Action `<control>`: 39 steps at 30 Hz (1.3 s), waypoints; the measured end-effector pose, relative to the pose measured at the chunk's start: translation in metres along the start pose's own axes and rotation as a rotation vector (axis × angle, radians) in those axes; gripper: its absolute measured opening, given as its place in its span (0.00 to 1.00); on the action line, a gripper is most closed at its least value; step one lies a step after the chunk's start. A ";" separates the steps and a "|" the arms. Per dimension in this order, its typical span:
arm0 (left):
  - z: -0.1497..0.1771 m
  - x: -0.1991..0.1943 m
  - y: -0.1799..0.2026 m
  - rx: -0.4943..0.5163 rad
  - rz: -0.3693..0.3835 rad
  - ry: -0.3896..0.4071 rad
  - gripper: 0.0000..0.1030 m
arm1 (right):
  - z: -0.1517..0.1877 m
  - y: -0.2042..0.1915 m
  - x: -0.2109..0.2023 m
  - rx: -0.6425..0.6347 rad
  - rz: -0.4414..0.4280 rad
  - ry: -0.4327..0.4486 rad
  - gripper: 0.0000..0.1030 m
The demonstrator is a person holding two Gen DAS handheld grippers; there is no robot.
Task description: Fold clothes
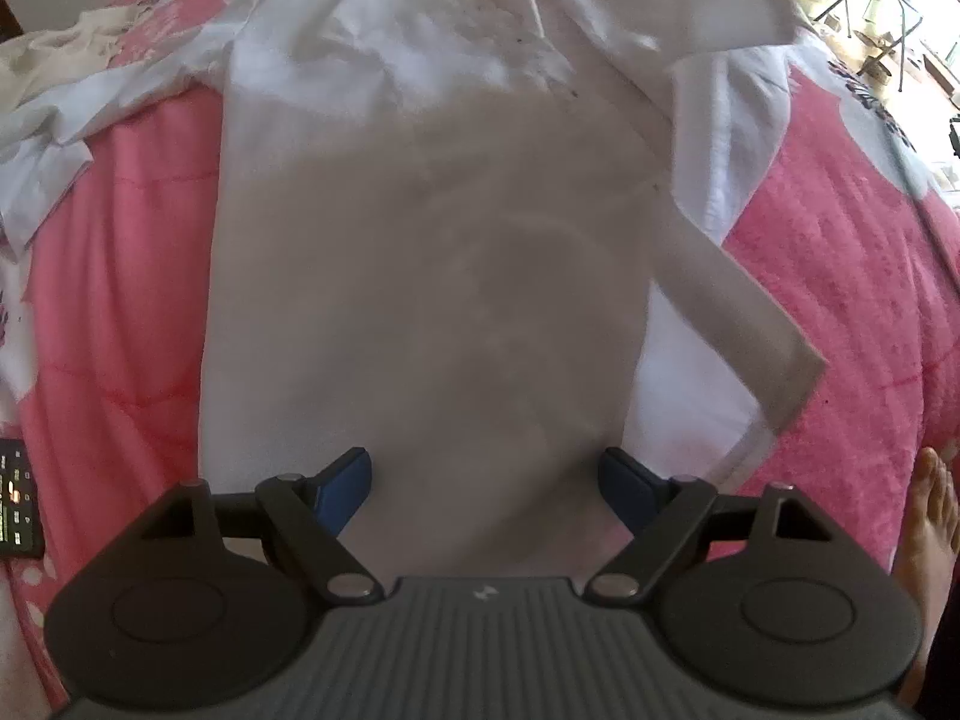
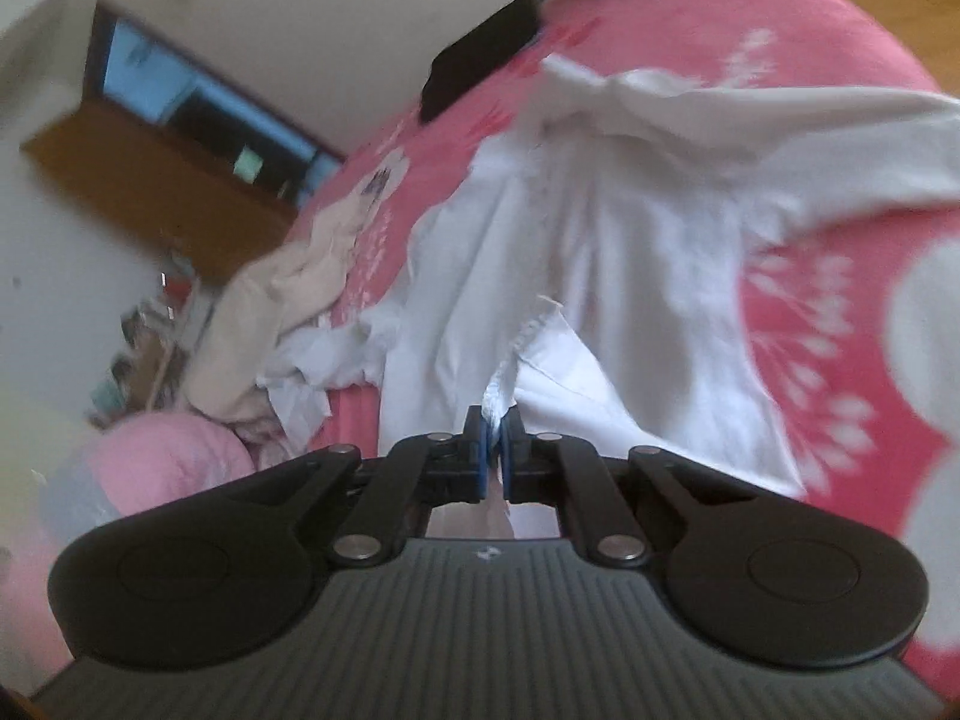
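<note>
Pinching the white shirt (image 2: pixel 630 252)'s hem, right gripper (image 2: pixel 495 438) clamps; pink blanket (image 2: pixel 810 312) flanks.

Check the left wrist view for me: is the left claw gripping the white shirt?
No. The left claw stands wide open over the white shirt, its blue fingers apart with no cloth pinched.

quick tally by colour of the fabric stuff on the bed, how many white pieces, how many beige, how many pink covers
white shirt, an edge pinched by the right gripper: 1
white crumpled cloth beside it: 1
beige garment: 1
pink bedspread underneath: 1
Total: 4
</note>
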State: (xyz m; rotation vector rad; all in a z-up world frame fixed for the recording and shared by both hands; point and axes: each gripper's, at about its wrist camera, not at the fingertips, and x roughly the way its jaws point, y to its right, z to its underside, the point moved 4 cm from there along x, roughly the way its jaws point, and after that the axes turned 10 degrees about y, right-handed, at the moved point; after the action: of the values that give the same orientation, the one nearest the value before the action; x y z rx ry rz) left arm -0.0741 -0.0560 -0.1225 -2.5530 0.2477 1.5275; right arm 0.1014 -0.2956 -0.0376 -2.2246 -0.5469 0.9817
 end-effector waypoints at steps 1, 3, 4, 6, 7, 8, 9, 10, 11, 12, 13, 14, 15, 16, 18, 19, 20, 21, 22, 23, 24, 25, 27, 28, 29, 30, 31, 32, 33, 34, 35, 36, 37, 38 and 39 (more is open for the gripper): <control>0.000 0.001 0.000 -0.002 0.002 -0.002 0.82 | 0.000 -0.001 0.009 -0.011 0.013 -0.012 0.05; 0.000 0.002 -0.001 -0.004 0.006 -0.005 0.82 | 0.002 0.000 0.022 -0.017 0.031 -0.028 0.05; 0.000 0.002 -0.001 -0.005 0.008 -0.006 0.82 | 0.004 0.002 0.025 -0.012 0.036 -0.031 0.05; 0.000 0.003 -0.002 -0.005 0.015 -0.007 0.82 | 0.009 0.006 0.018 0.027 0.010 -0.024 0.04; 0.000 0.004 -0.003 -0.007 0.018 -0.007 0.82 | 0.013 0.008 0.009 0.028 0.009 -0.010 0.04; 0.000 0.004 -0.003 -0.008 0.022 -0.008 0.82 | 0.017 0.009 -0.003 0.025 0.011 0.006 0.03; 0.000 0.004 -0.003 -0.009 0.025 -0.008 0.83 | 0.021 0.012 -0.016 0.028 0.011 0.021 0.03; 0.000 0.004 -0.003 -0.009 0.026 -0.008 0.83 | 0.025 0.015 -0.031 0.031 0.017 0.032 0.03; 0.000 0.004 -0.003 -0.007 0.026 -0.007 0.83 | 0.029 0.018 -0.046 0.035 0.023 0.043 0.03; 0.000 0.004 -0.003 -0.006 0.026 -0.006 0.83 | 0.034 0.023 -0.059 0.046 0.041 0.052 0.03; 0.000 0.004 -0.002 -0.005 0.026 -0.004 0.83 | 0.038 0.028 -0.073 0.059 0.059 0.060 0.03; 0.001 0.003 -0.002 -0.005 0.027 -0.004 0.83 | 0.042 0.033 -0.086 0.071 0.078 0.069 0.03; 0.001 0.003 -0.002 -0.005 0.027 -0.003 0.83 | 0.046 0.040 -0.097 0.085 0.102 0.077 0.03; 0.001 0.002 -0.002 -0.006 0.027 -0.003 0.83 | 0.049 0.046 -0.109 0.099 0.126 0.086 0.03; 0.002 0.000 -0.001 -0.003 0.027 -0.002 0.83 | 0.058 0.063 -0.131 0.080 0.223 0.096 0.03; 0.002 -0.001 0.000 0.001 0.025 -0.001 0.83 | 0.062 0.071 -0.136 0.057 0.276 0.092 0.03; 0.003 -0.001 0.001 0.008 0.023 -0.001 0.83 | 0.067 0.079 -0.142 0.033 0.329 0.087 0.05; 0.005 -0.002 0.001 0.014 0.020 0.000 0.83 | 0.072 0.088 -0.145 0.018 0.374 0.075 0.05; 0.006 -0.003 0.002 0.020 0.017 0.001 0.83 | 0.078 0.098 -0.148 0.012 0.433 0.063 0.05; 0.007 -0.004 0.002 0.024 0.014 0.001 0.83 | 0.084 0.109 -0.151 0.007 0.492 0.051 0.05; 0.007 -0.005 0.003 0.029 0.011 0.001 0.83 | 0.088 0.115 -0.154 0.012 0.518 0.056 0.05; 0.008 -0.006 0.003 0.033 0.008 0.002 0.83 | 0.092 0.122 -0.158 0.019 0.543 0.061 0.05; 0.008 -0.007 0.004 0.042 0.001 0.004 0.83 | 0.095 0.125 -0.166 0.051 0.540 0.102 0.05; 0.008 -0.008 0.005 0.045 -0.003 0.005 0.83 | 0.095 0.123 -0.169 0.045 0.547 0.129 0.05; 0.008 -0.009 0.005 0.048 -0.006 0.006 0.83 | 0.095 0.120 -0.173 0.037 0.554 0.157 0.05; 0.008 -0.009 0.005 0.051 -0.010 0.008 0.83 | 0.094 0.118 -0.177 0.025 0.556 0.184 0.05; 0.007 -0.009 0.005 0.053 -0.012 0.009 0.83 | 0.093 0.116 -0.178 0.019 0.550 0.199 0.05; 0.007 -0.009 0.006 0.056 -0.014 0.010 0.83 | 0.092 0.117 -0.178 0.022 0.537 0.194 0.05; 0.006 -0.009 0.006 0.058 -0.017 0.012 0.83 | 0.092 0.119 -0.176 0.034 0.534 0.188 0.05; 0.006 -0.010 0.007 0.062 -0.020 0.015 0.83 | 0.092 0.121 -0.173 0.046 0.533 0.181 0.05; 0.005 -0.011 0.009 0.066 -0.024 0.020 0.83 | 0.092 0.123 -0.172 0.069 0.525 0.169 0.07; 0.004 -0.013 0.011 0.071 -0.028 0.031 0.82 | 0.093 0.126 -0.170 0.092 0.518 0.157 0.15; 0.002 -0.015 0.012 0.082 -0.032 0.050 0.82 | 0.095 0.129 -0.170 0.126 0.515 0.154 0.22; 0.000 -0.019 0.015 0.099 -0.035 0.078 0.82 | 0.097 0.131 -0.169 0.146 0.515 0.156 0.35; -0.002 -0.023 0.017 0.123 -0.035 0.111 0.82 | 0.099 0.133 -0.169 0.165 0.514 0.158 0.45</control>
State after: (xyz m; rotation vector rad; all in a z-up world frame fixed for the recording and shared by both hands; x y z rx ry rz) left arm -0.0869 -0.0720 -0.1024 -2.5344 0.2987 1.3167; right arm -0.0661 -0.4515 -0.0968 -2.3090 0.1866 1.0389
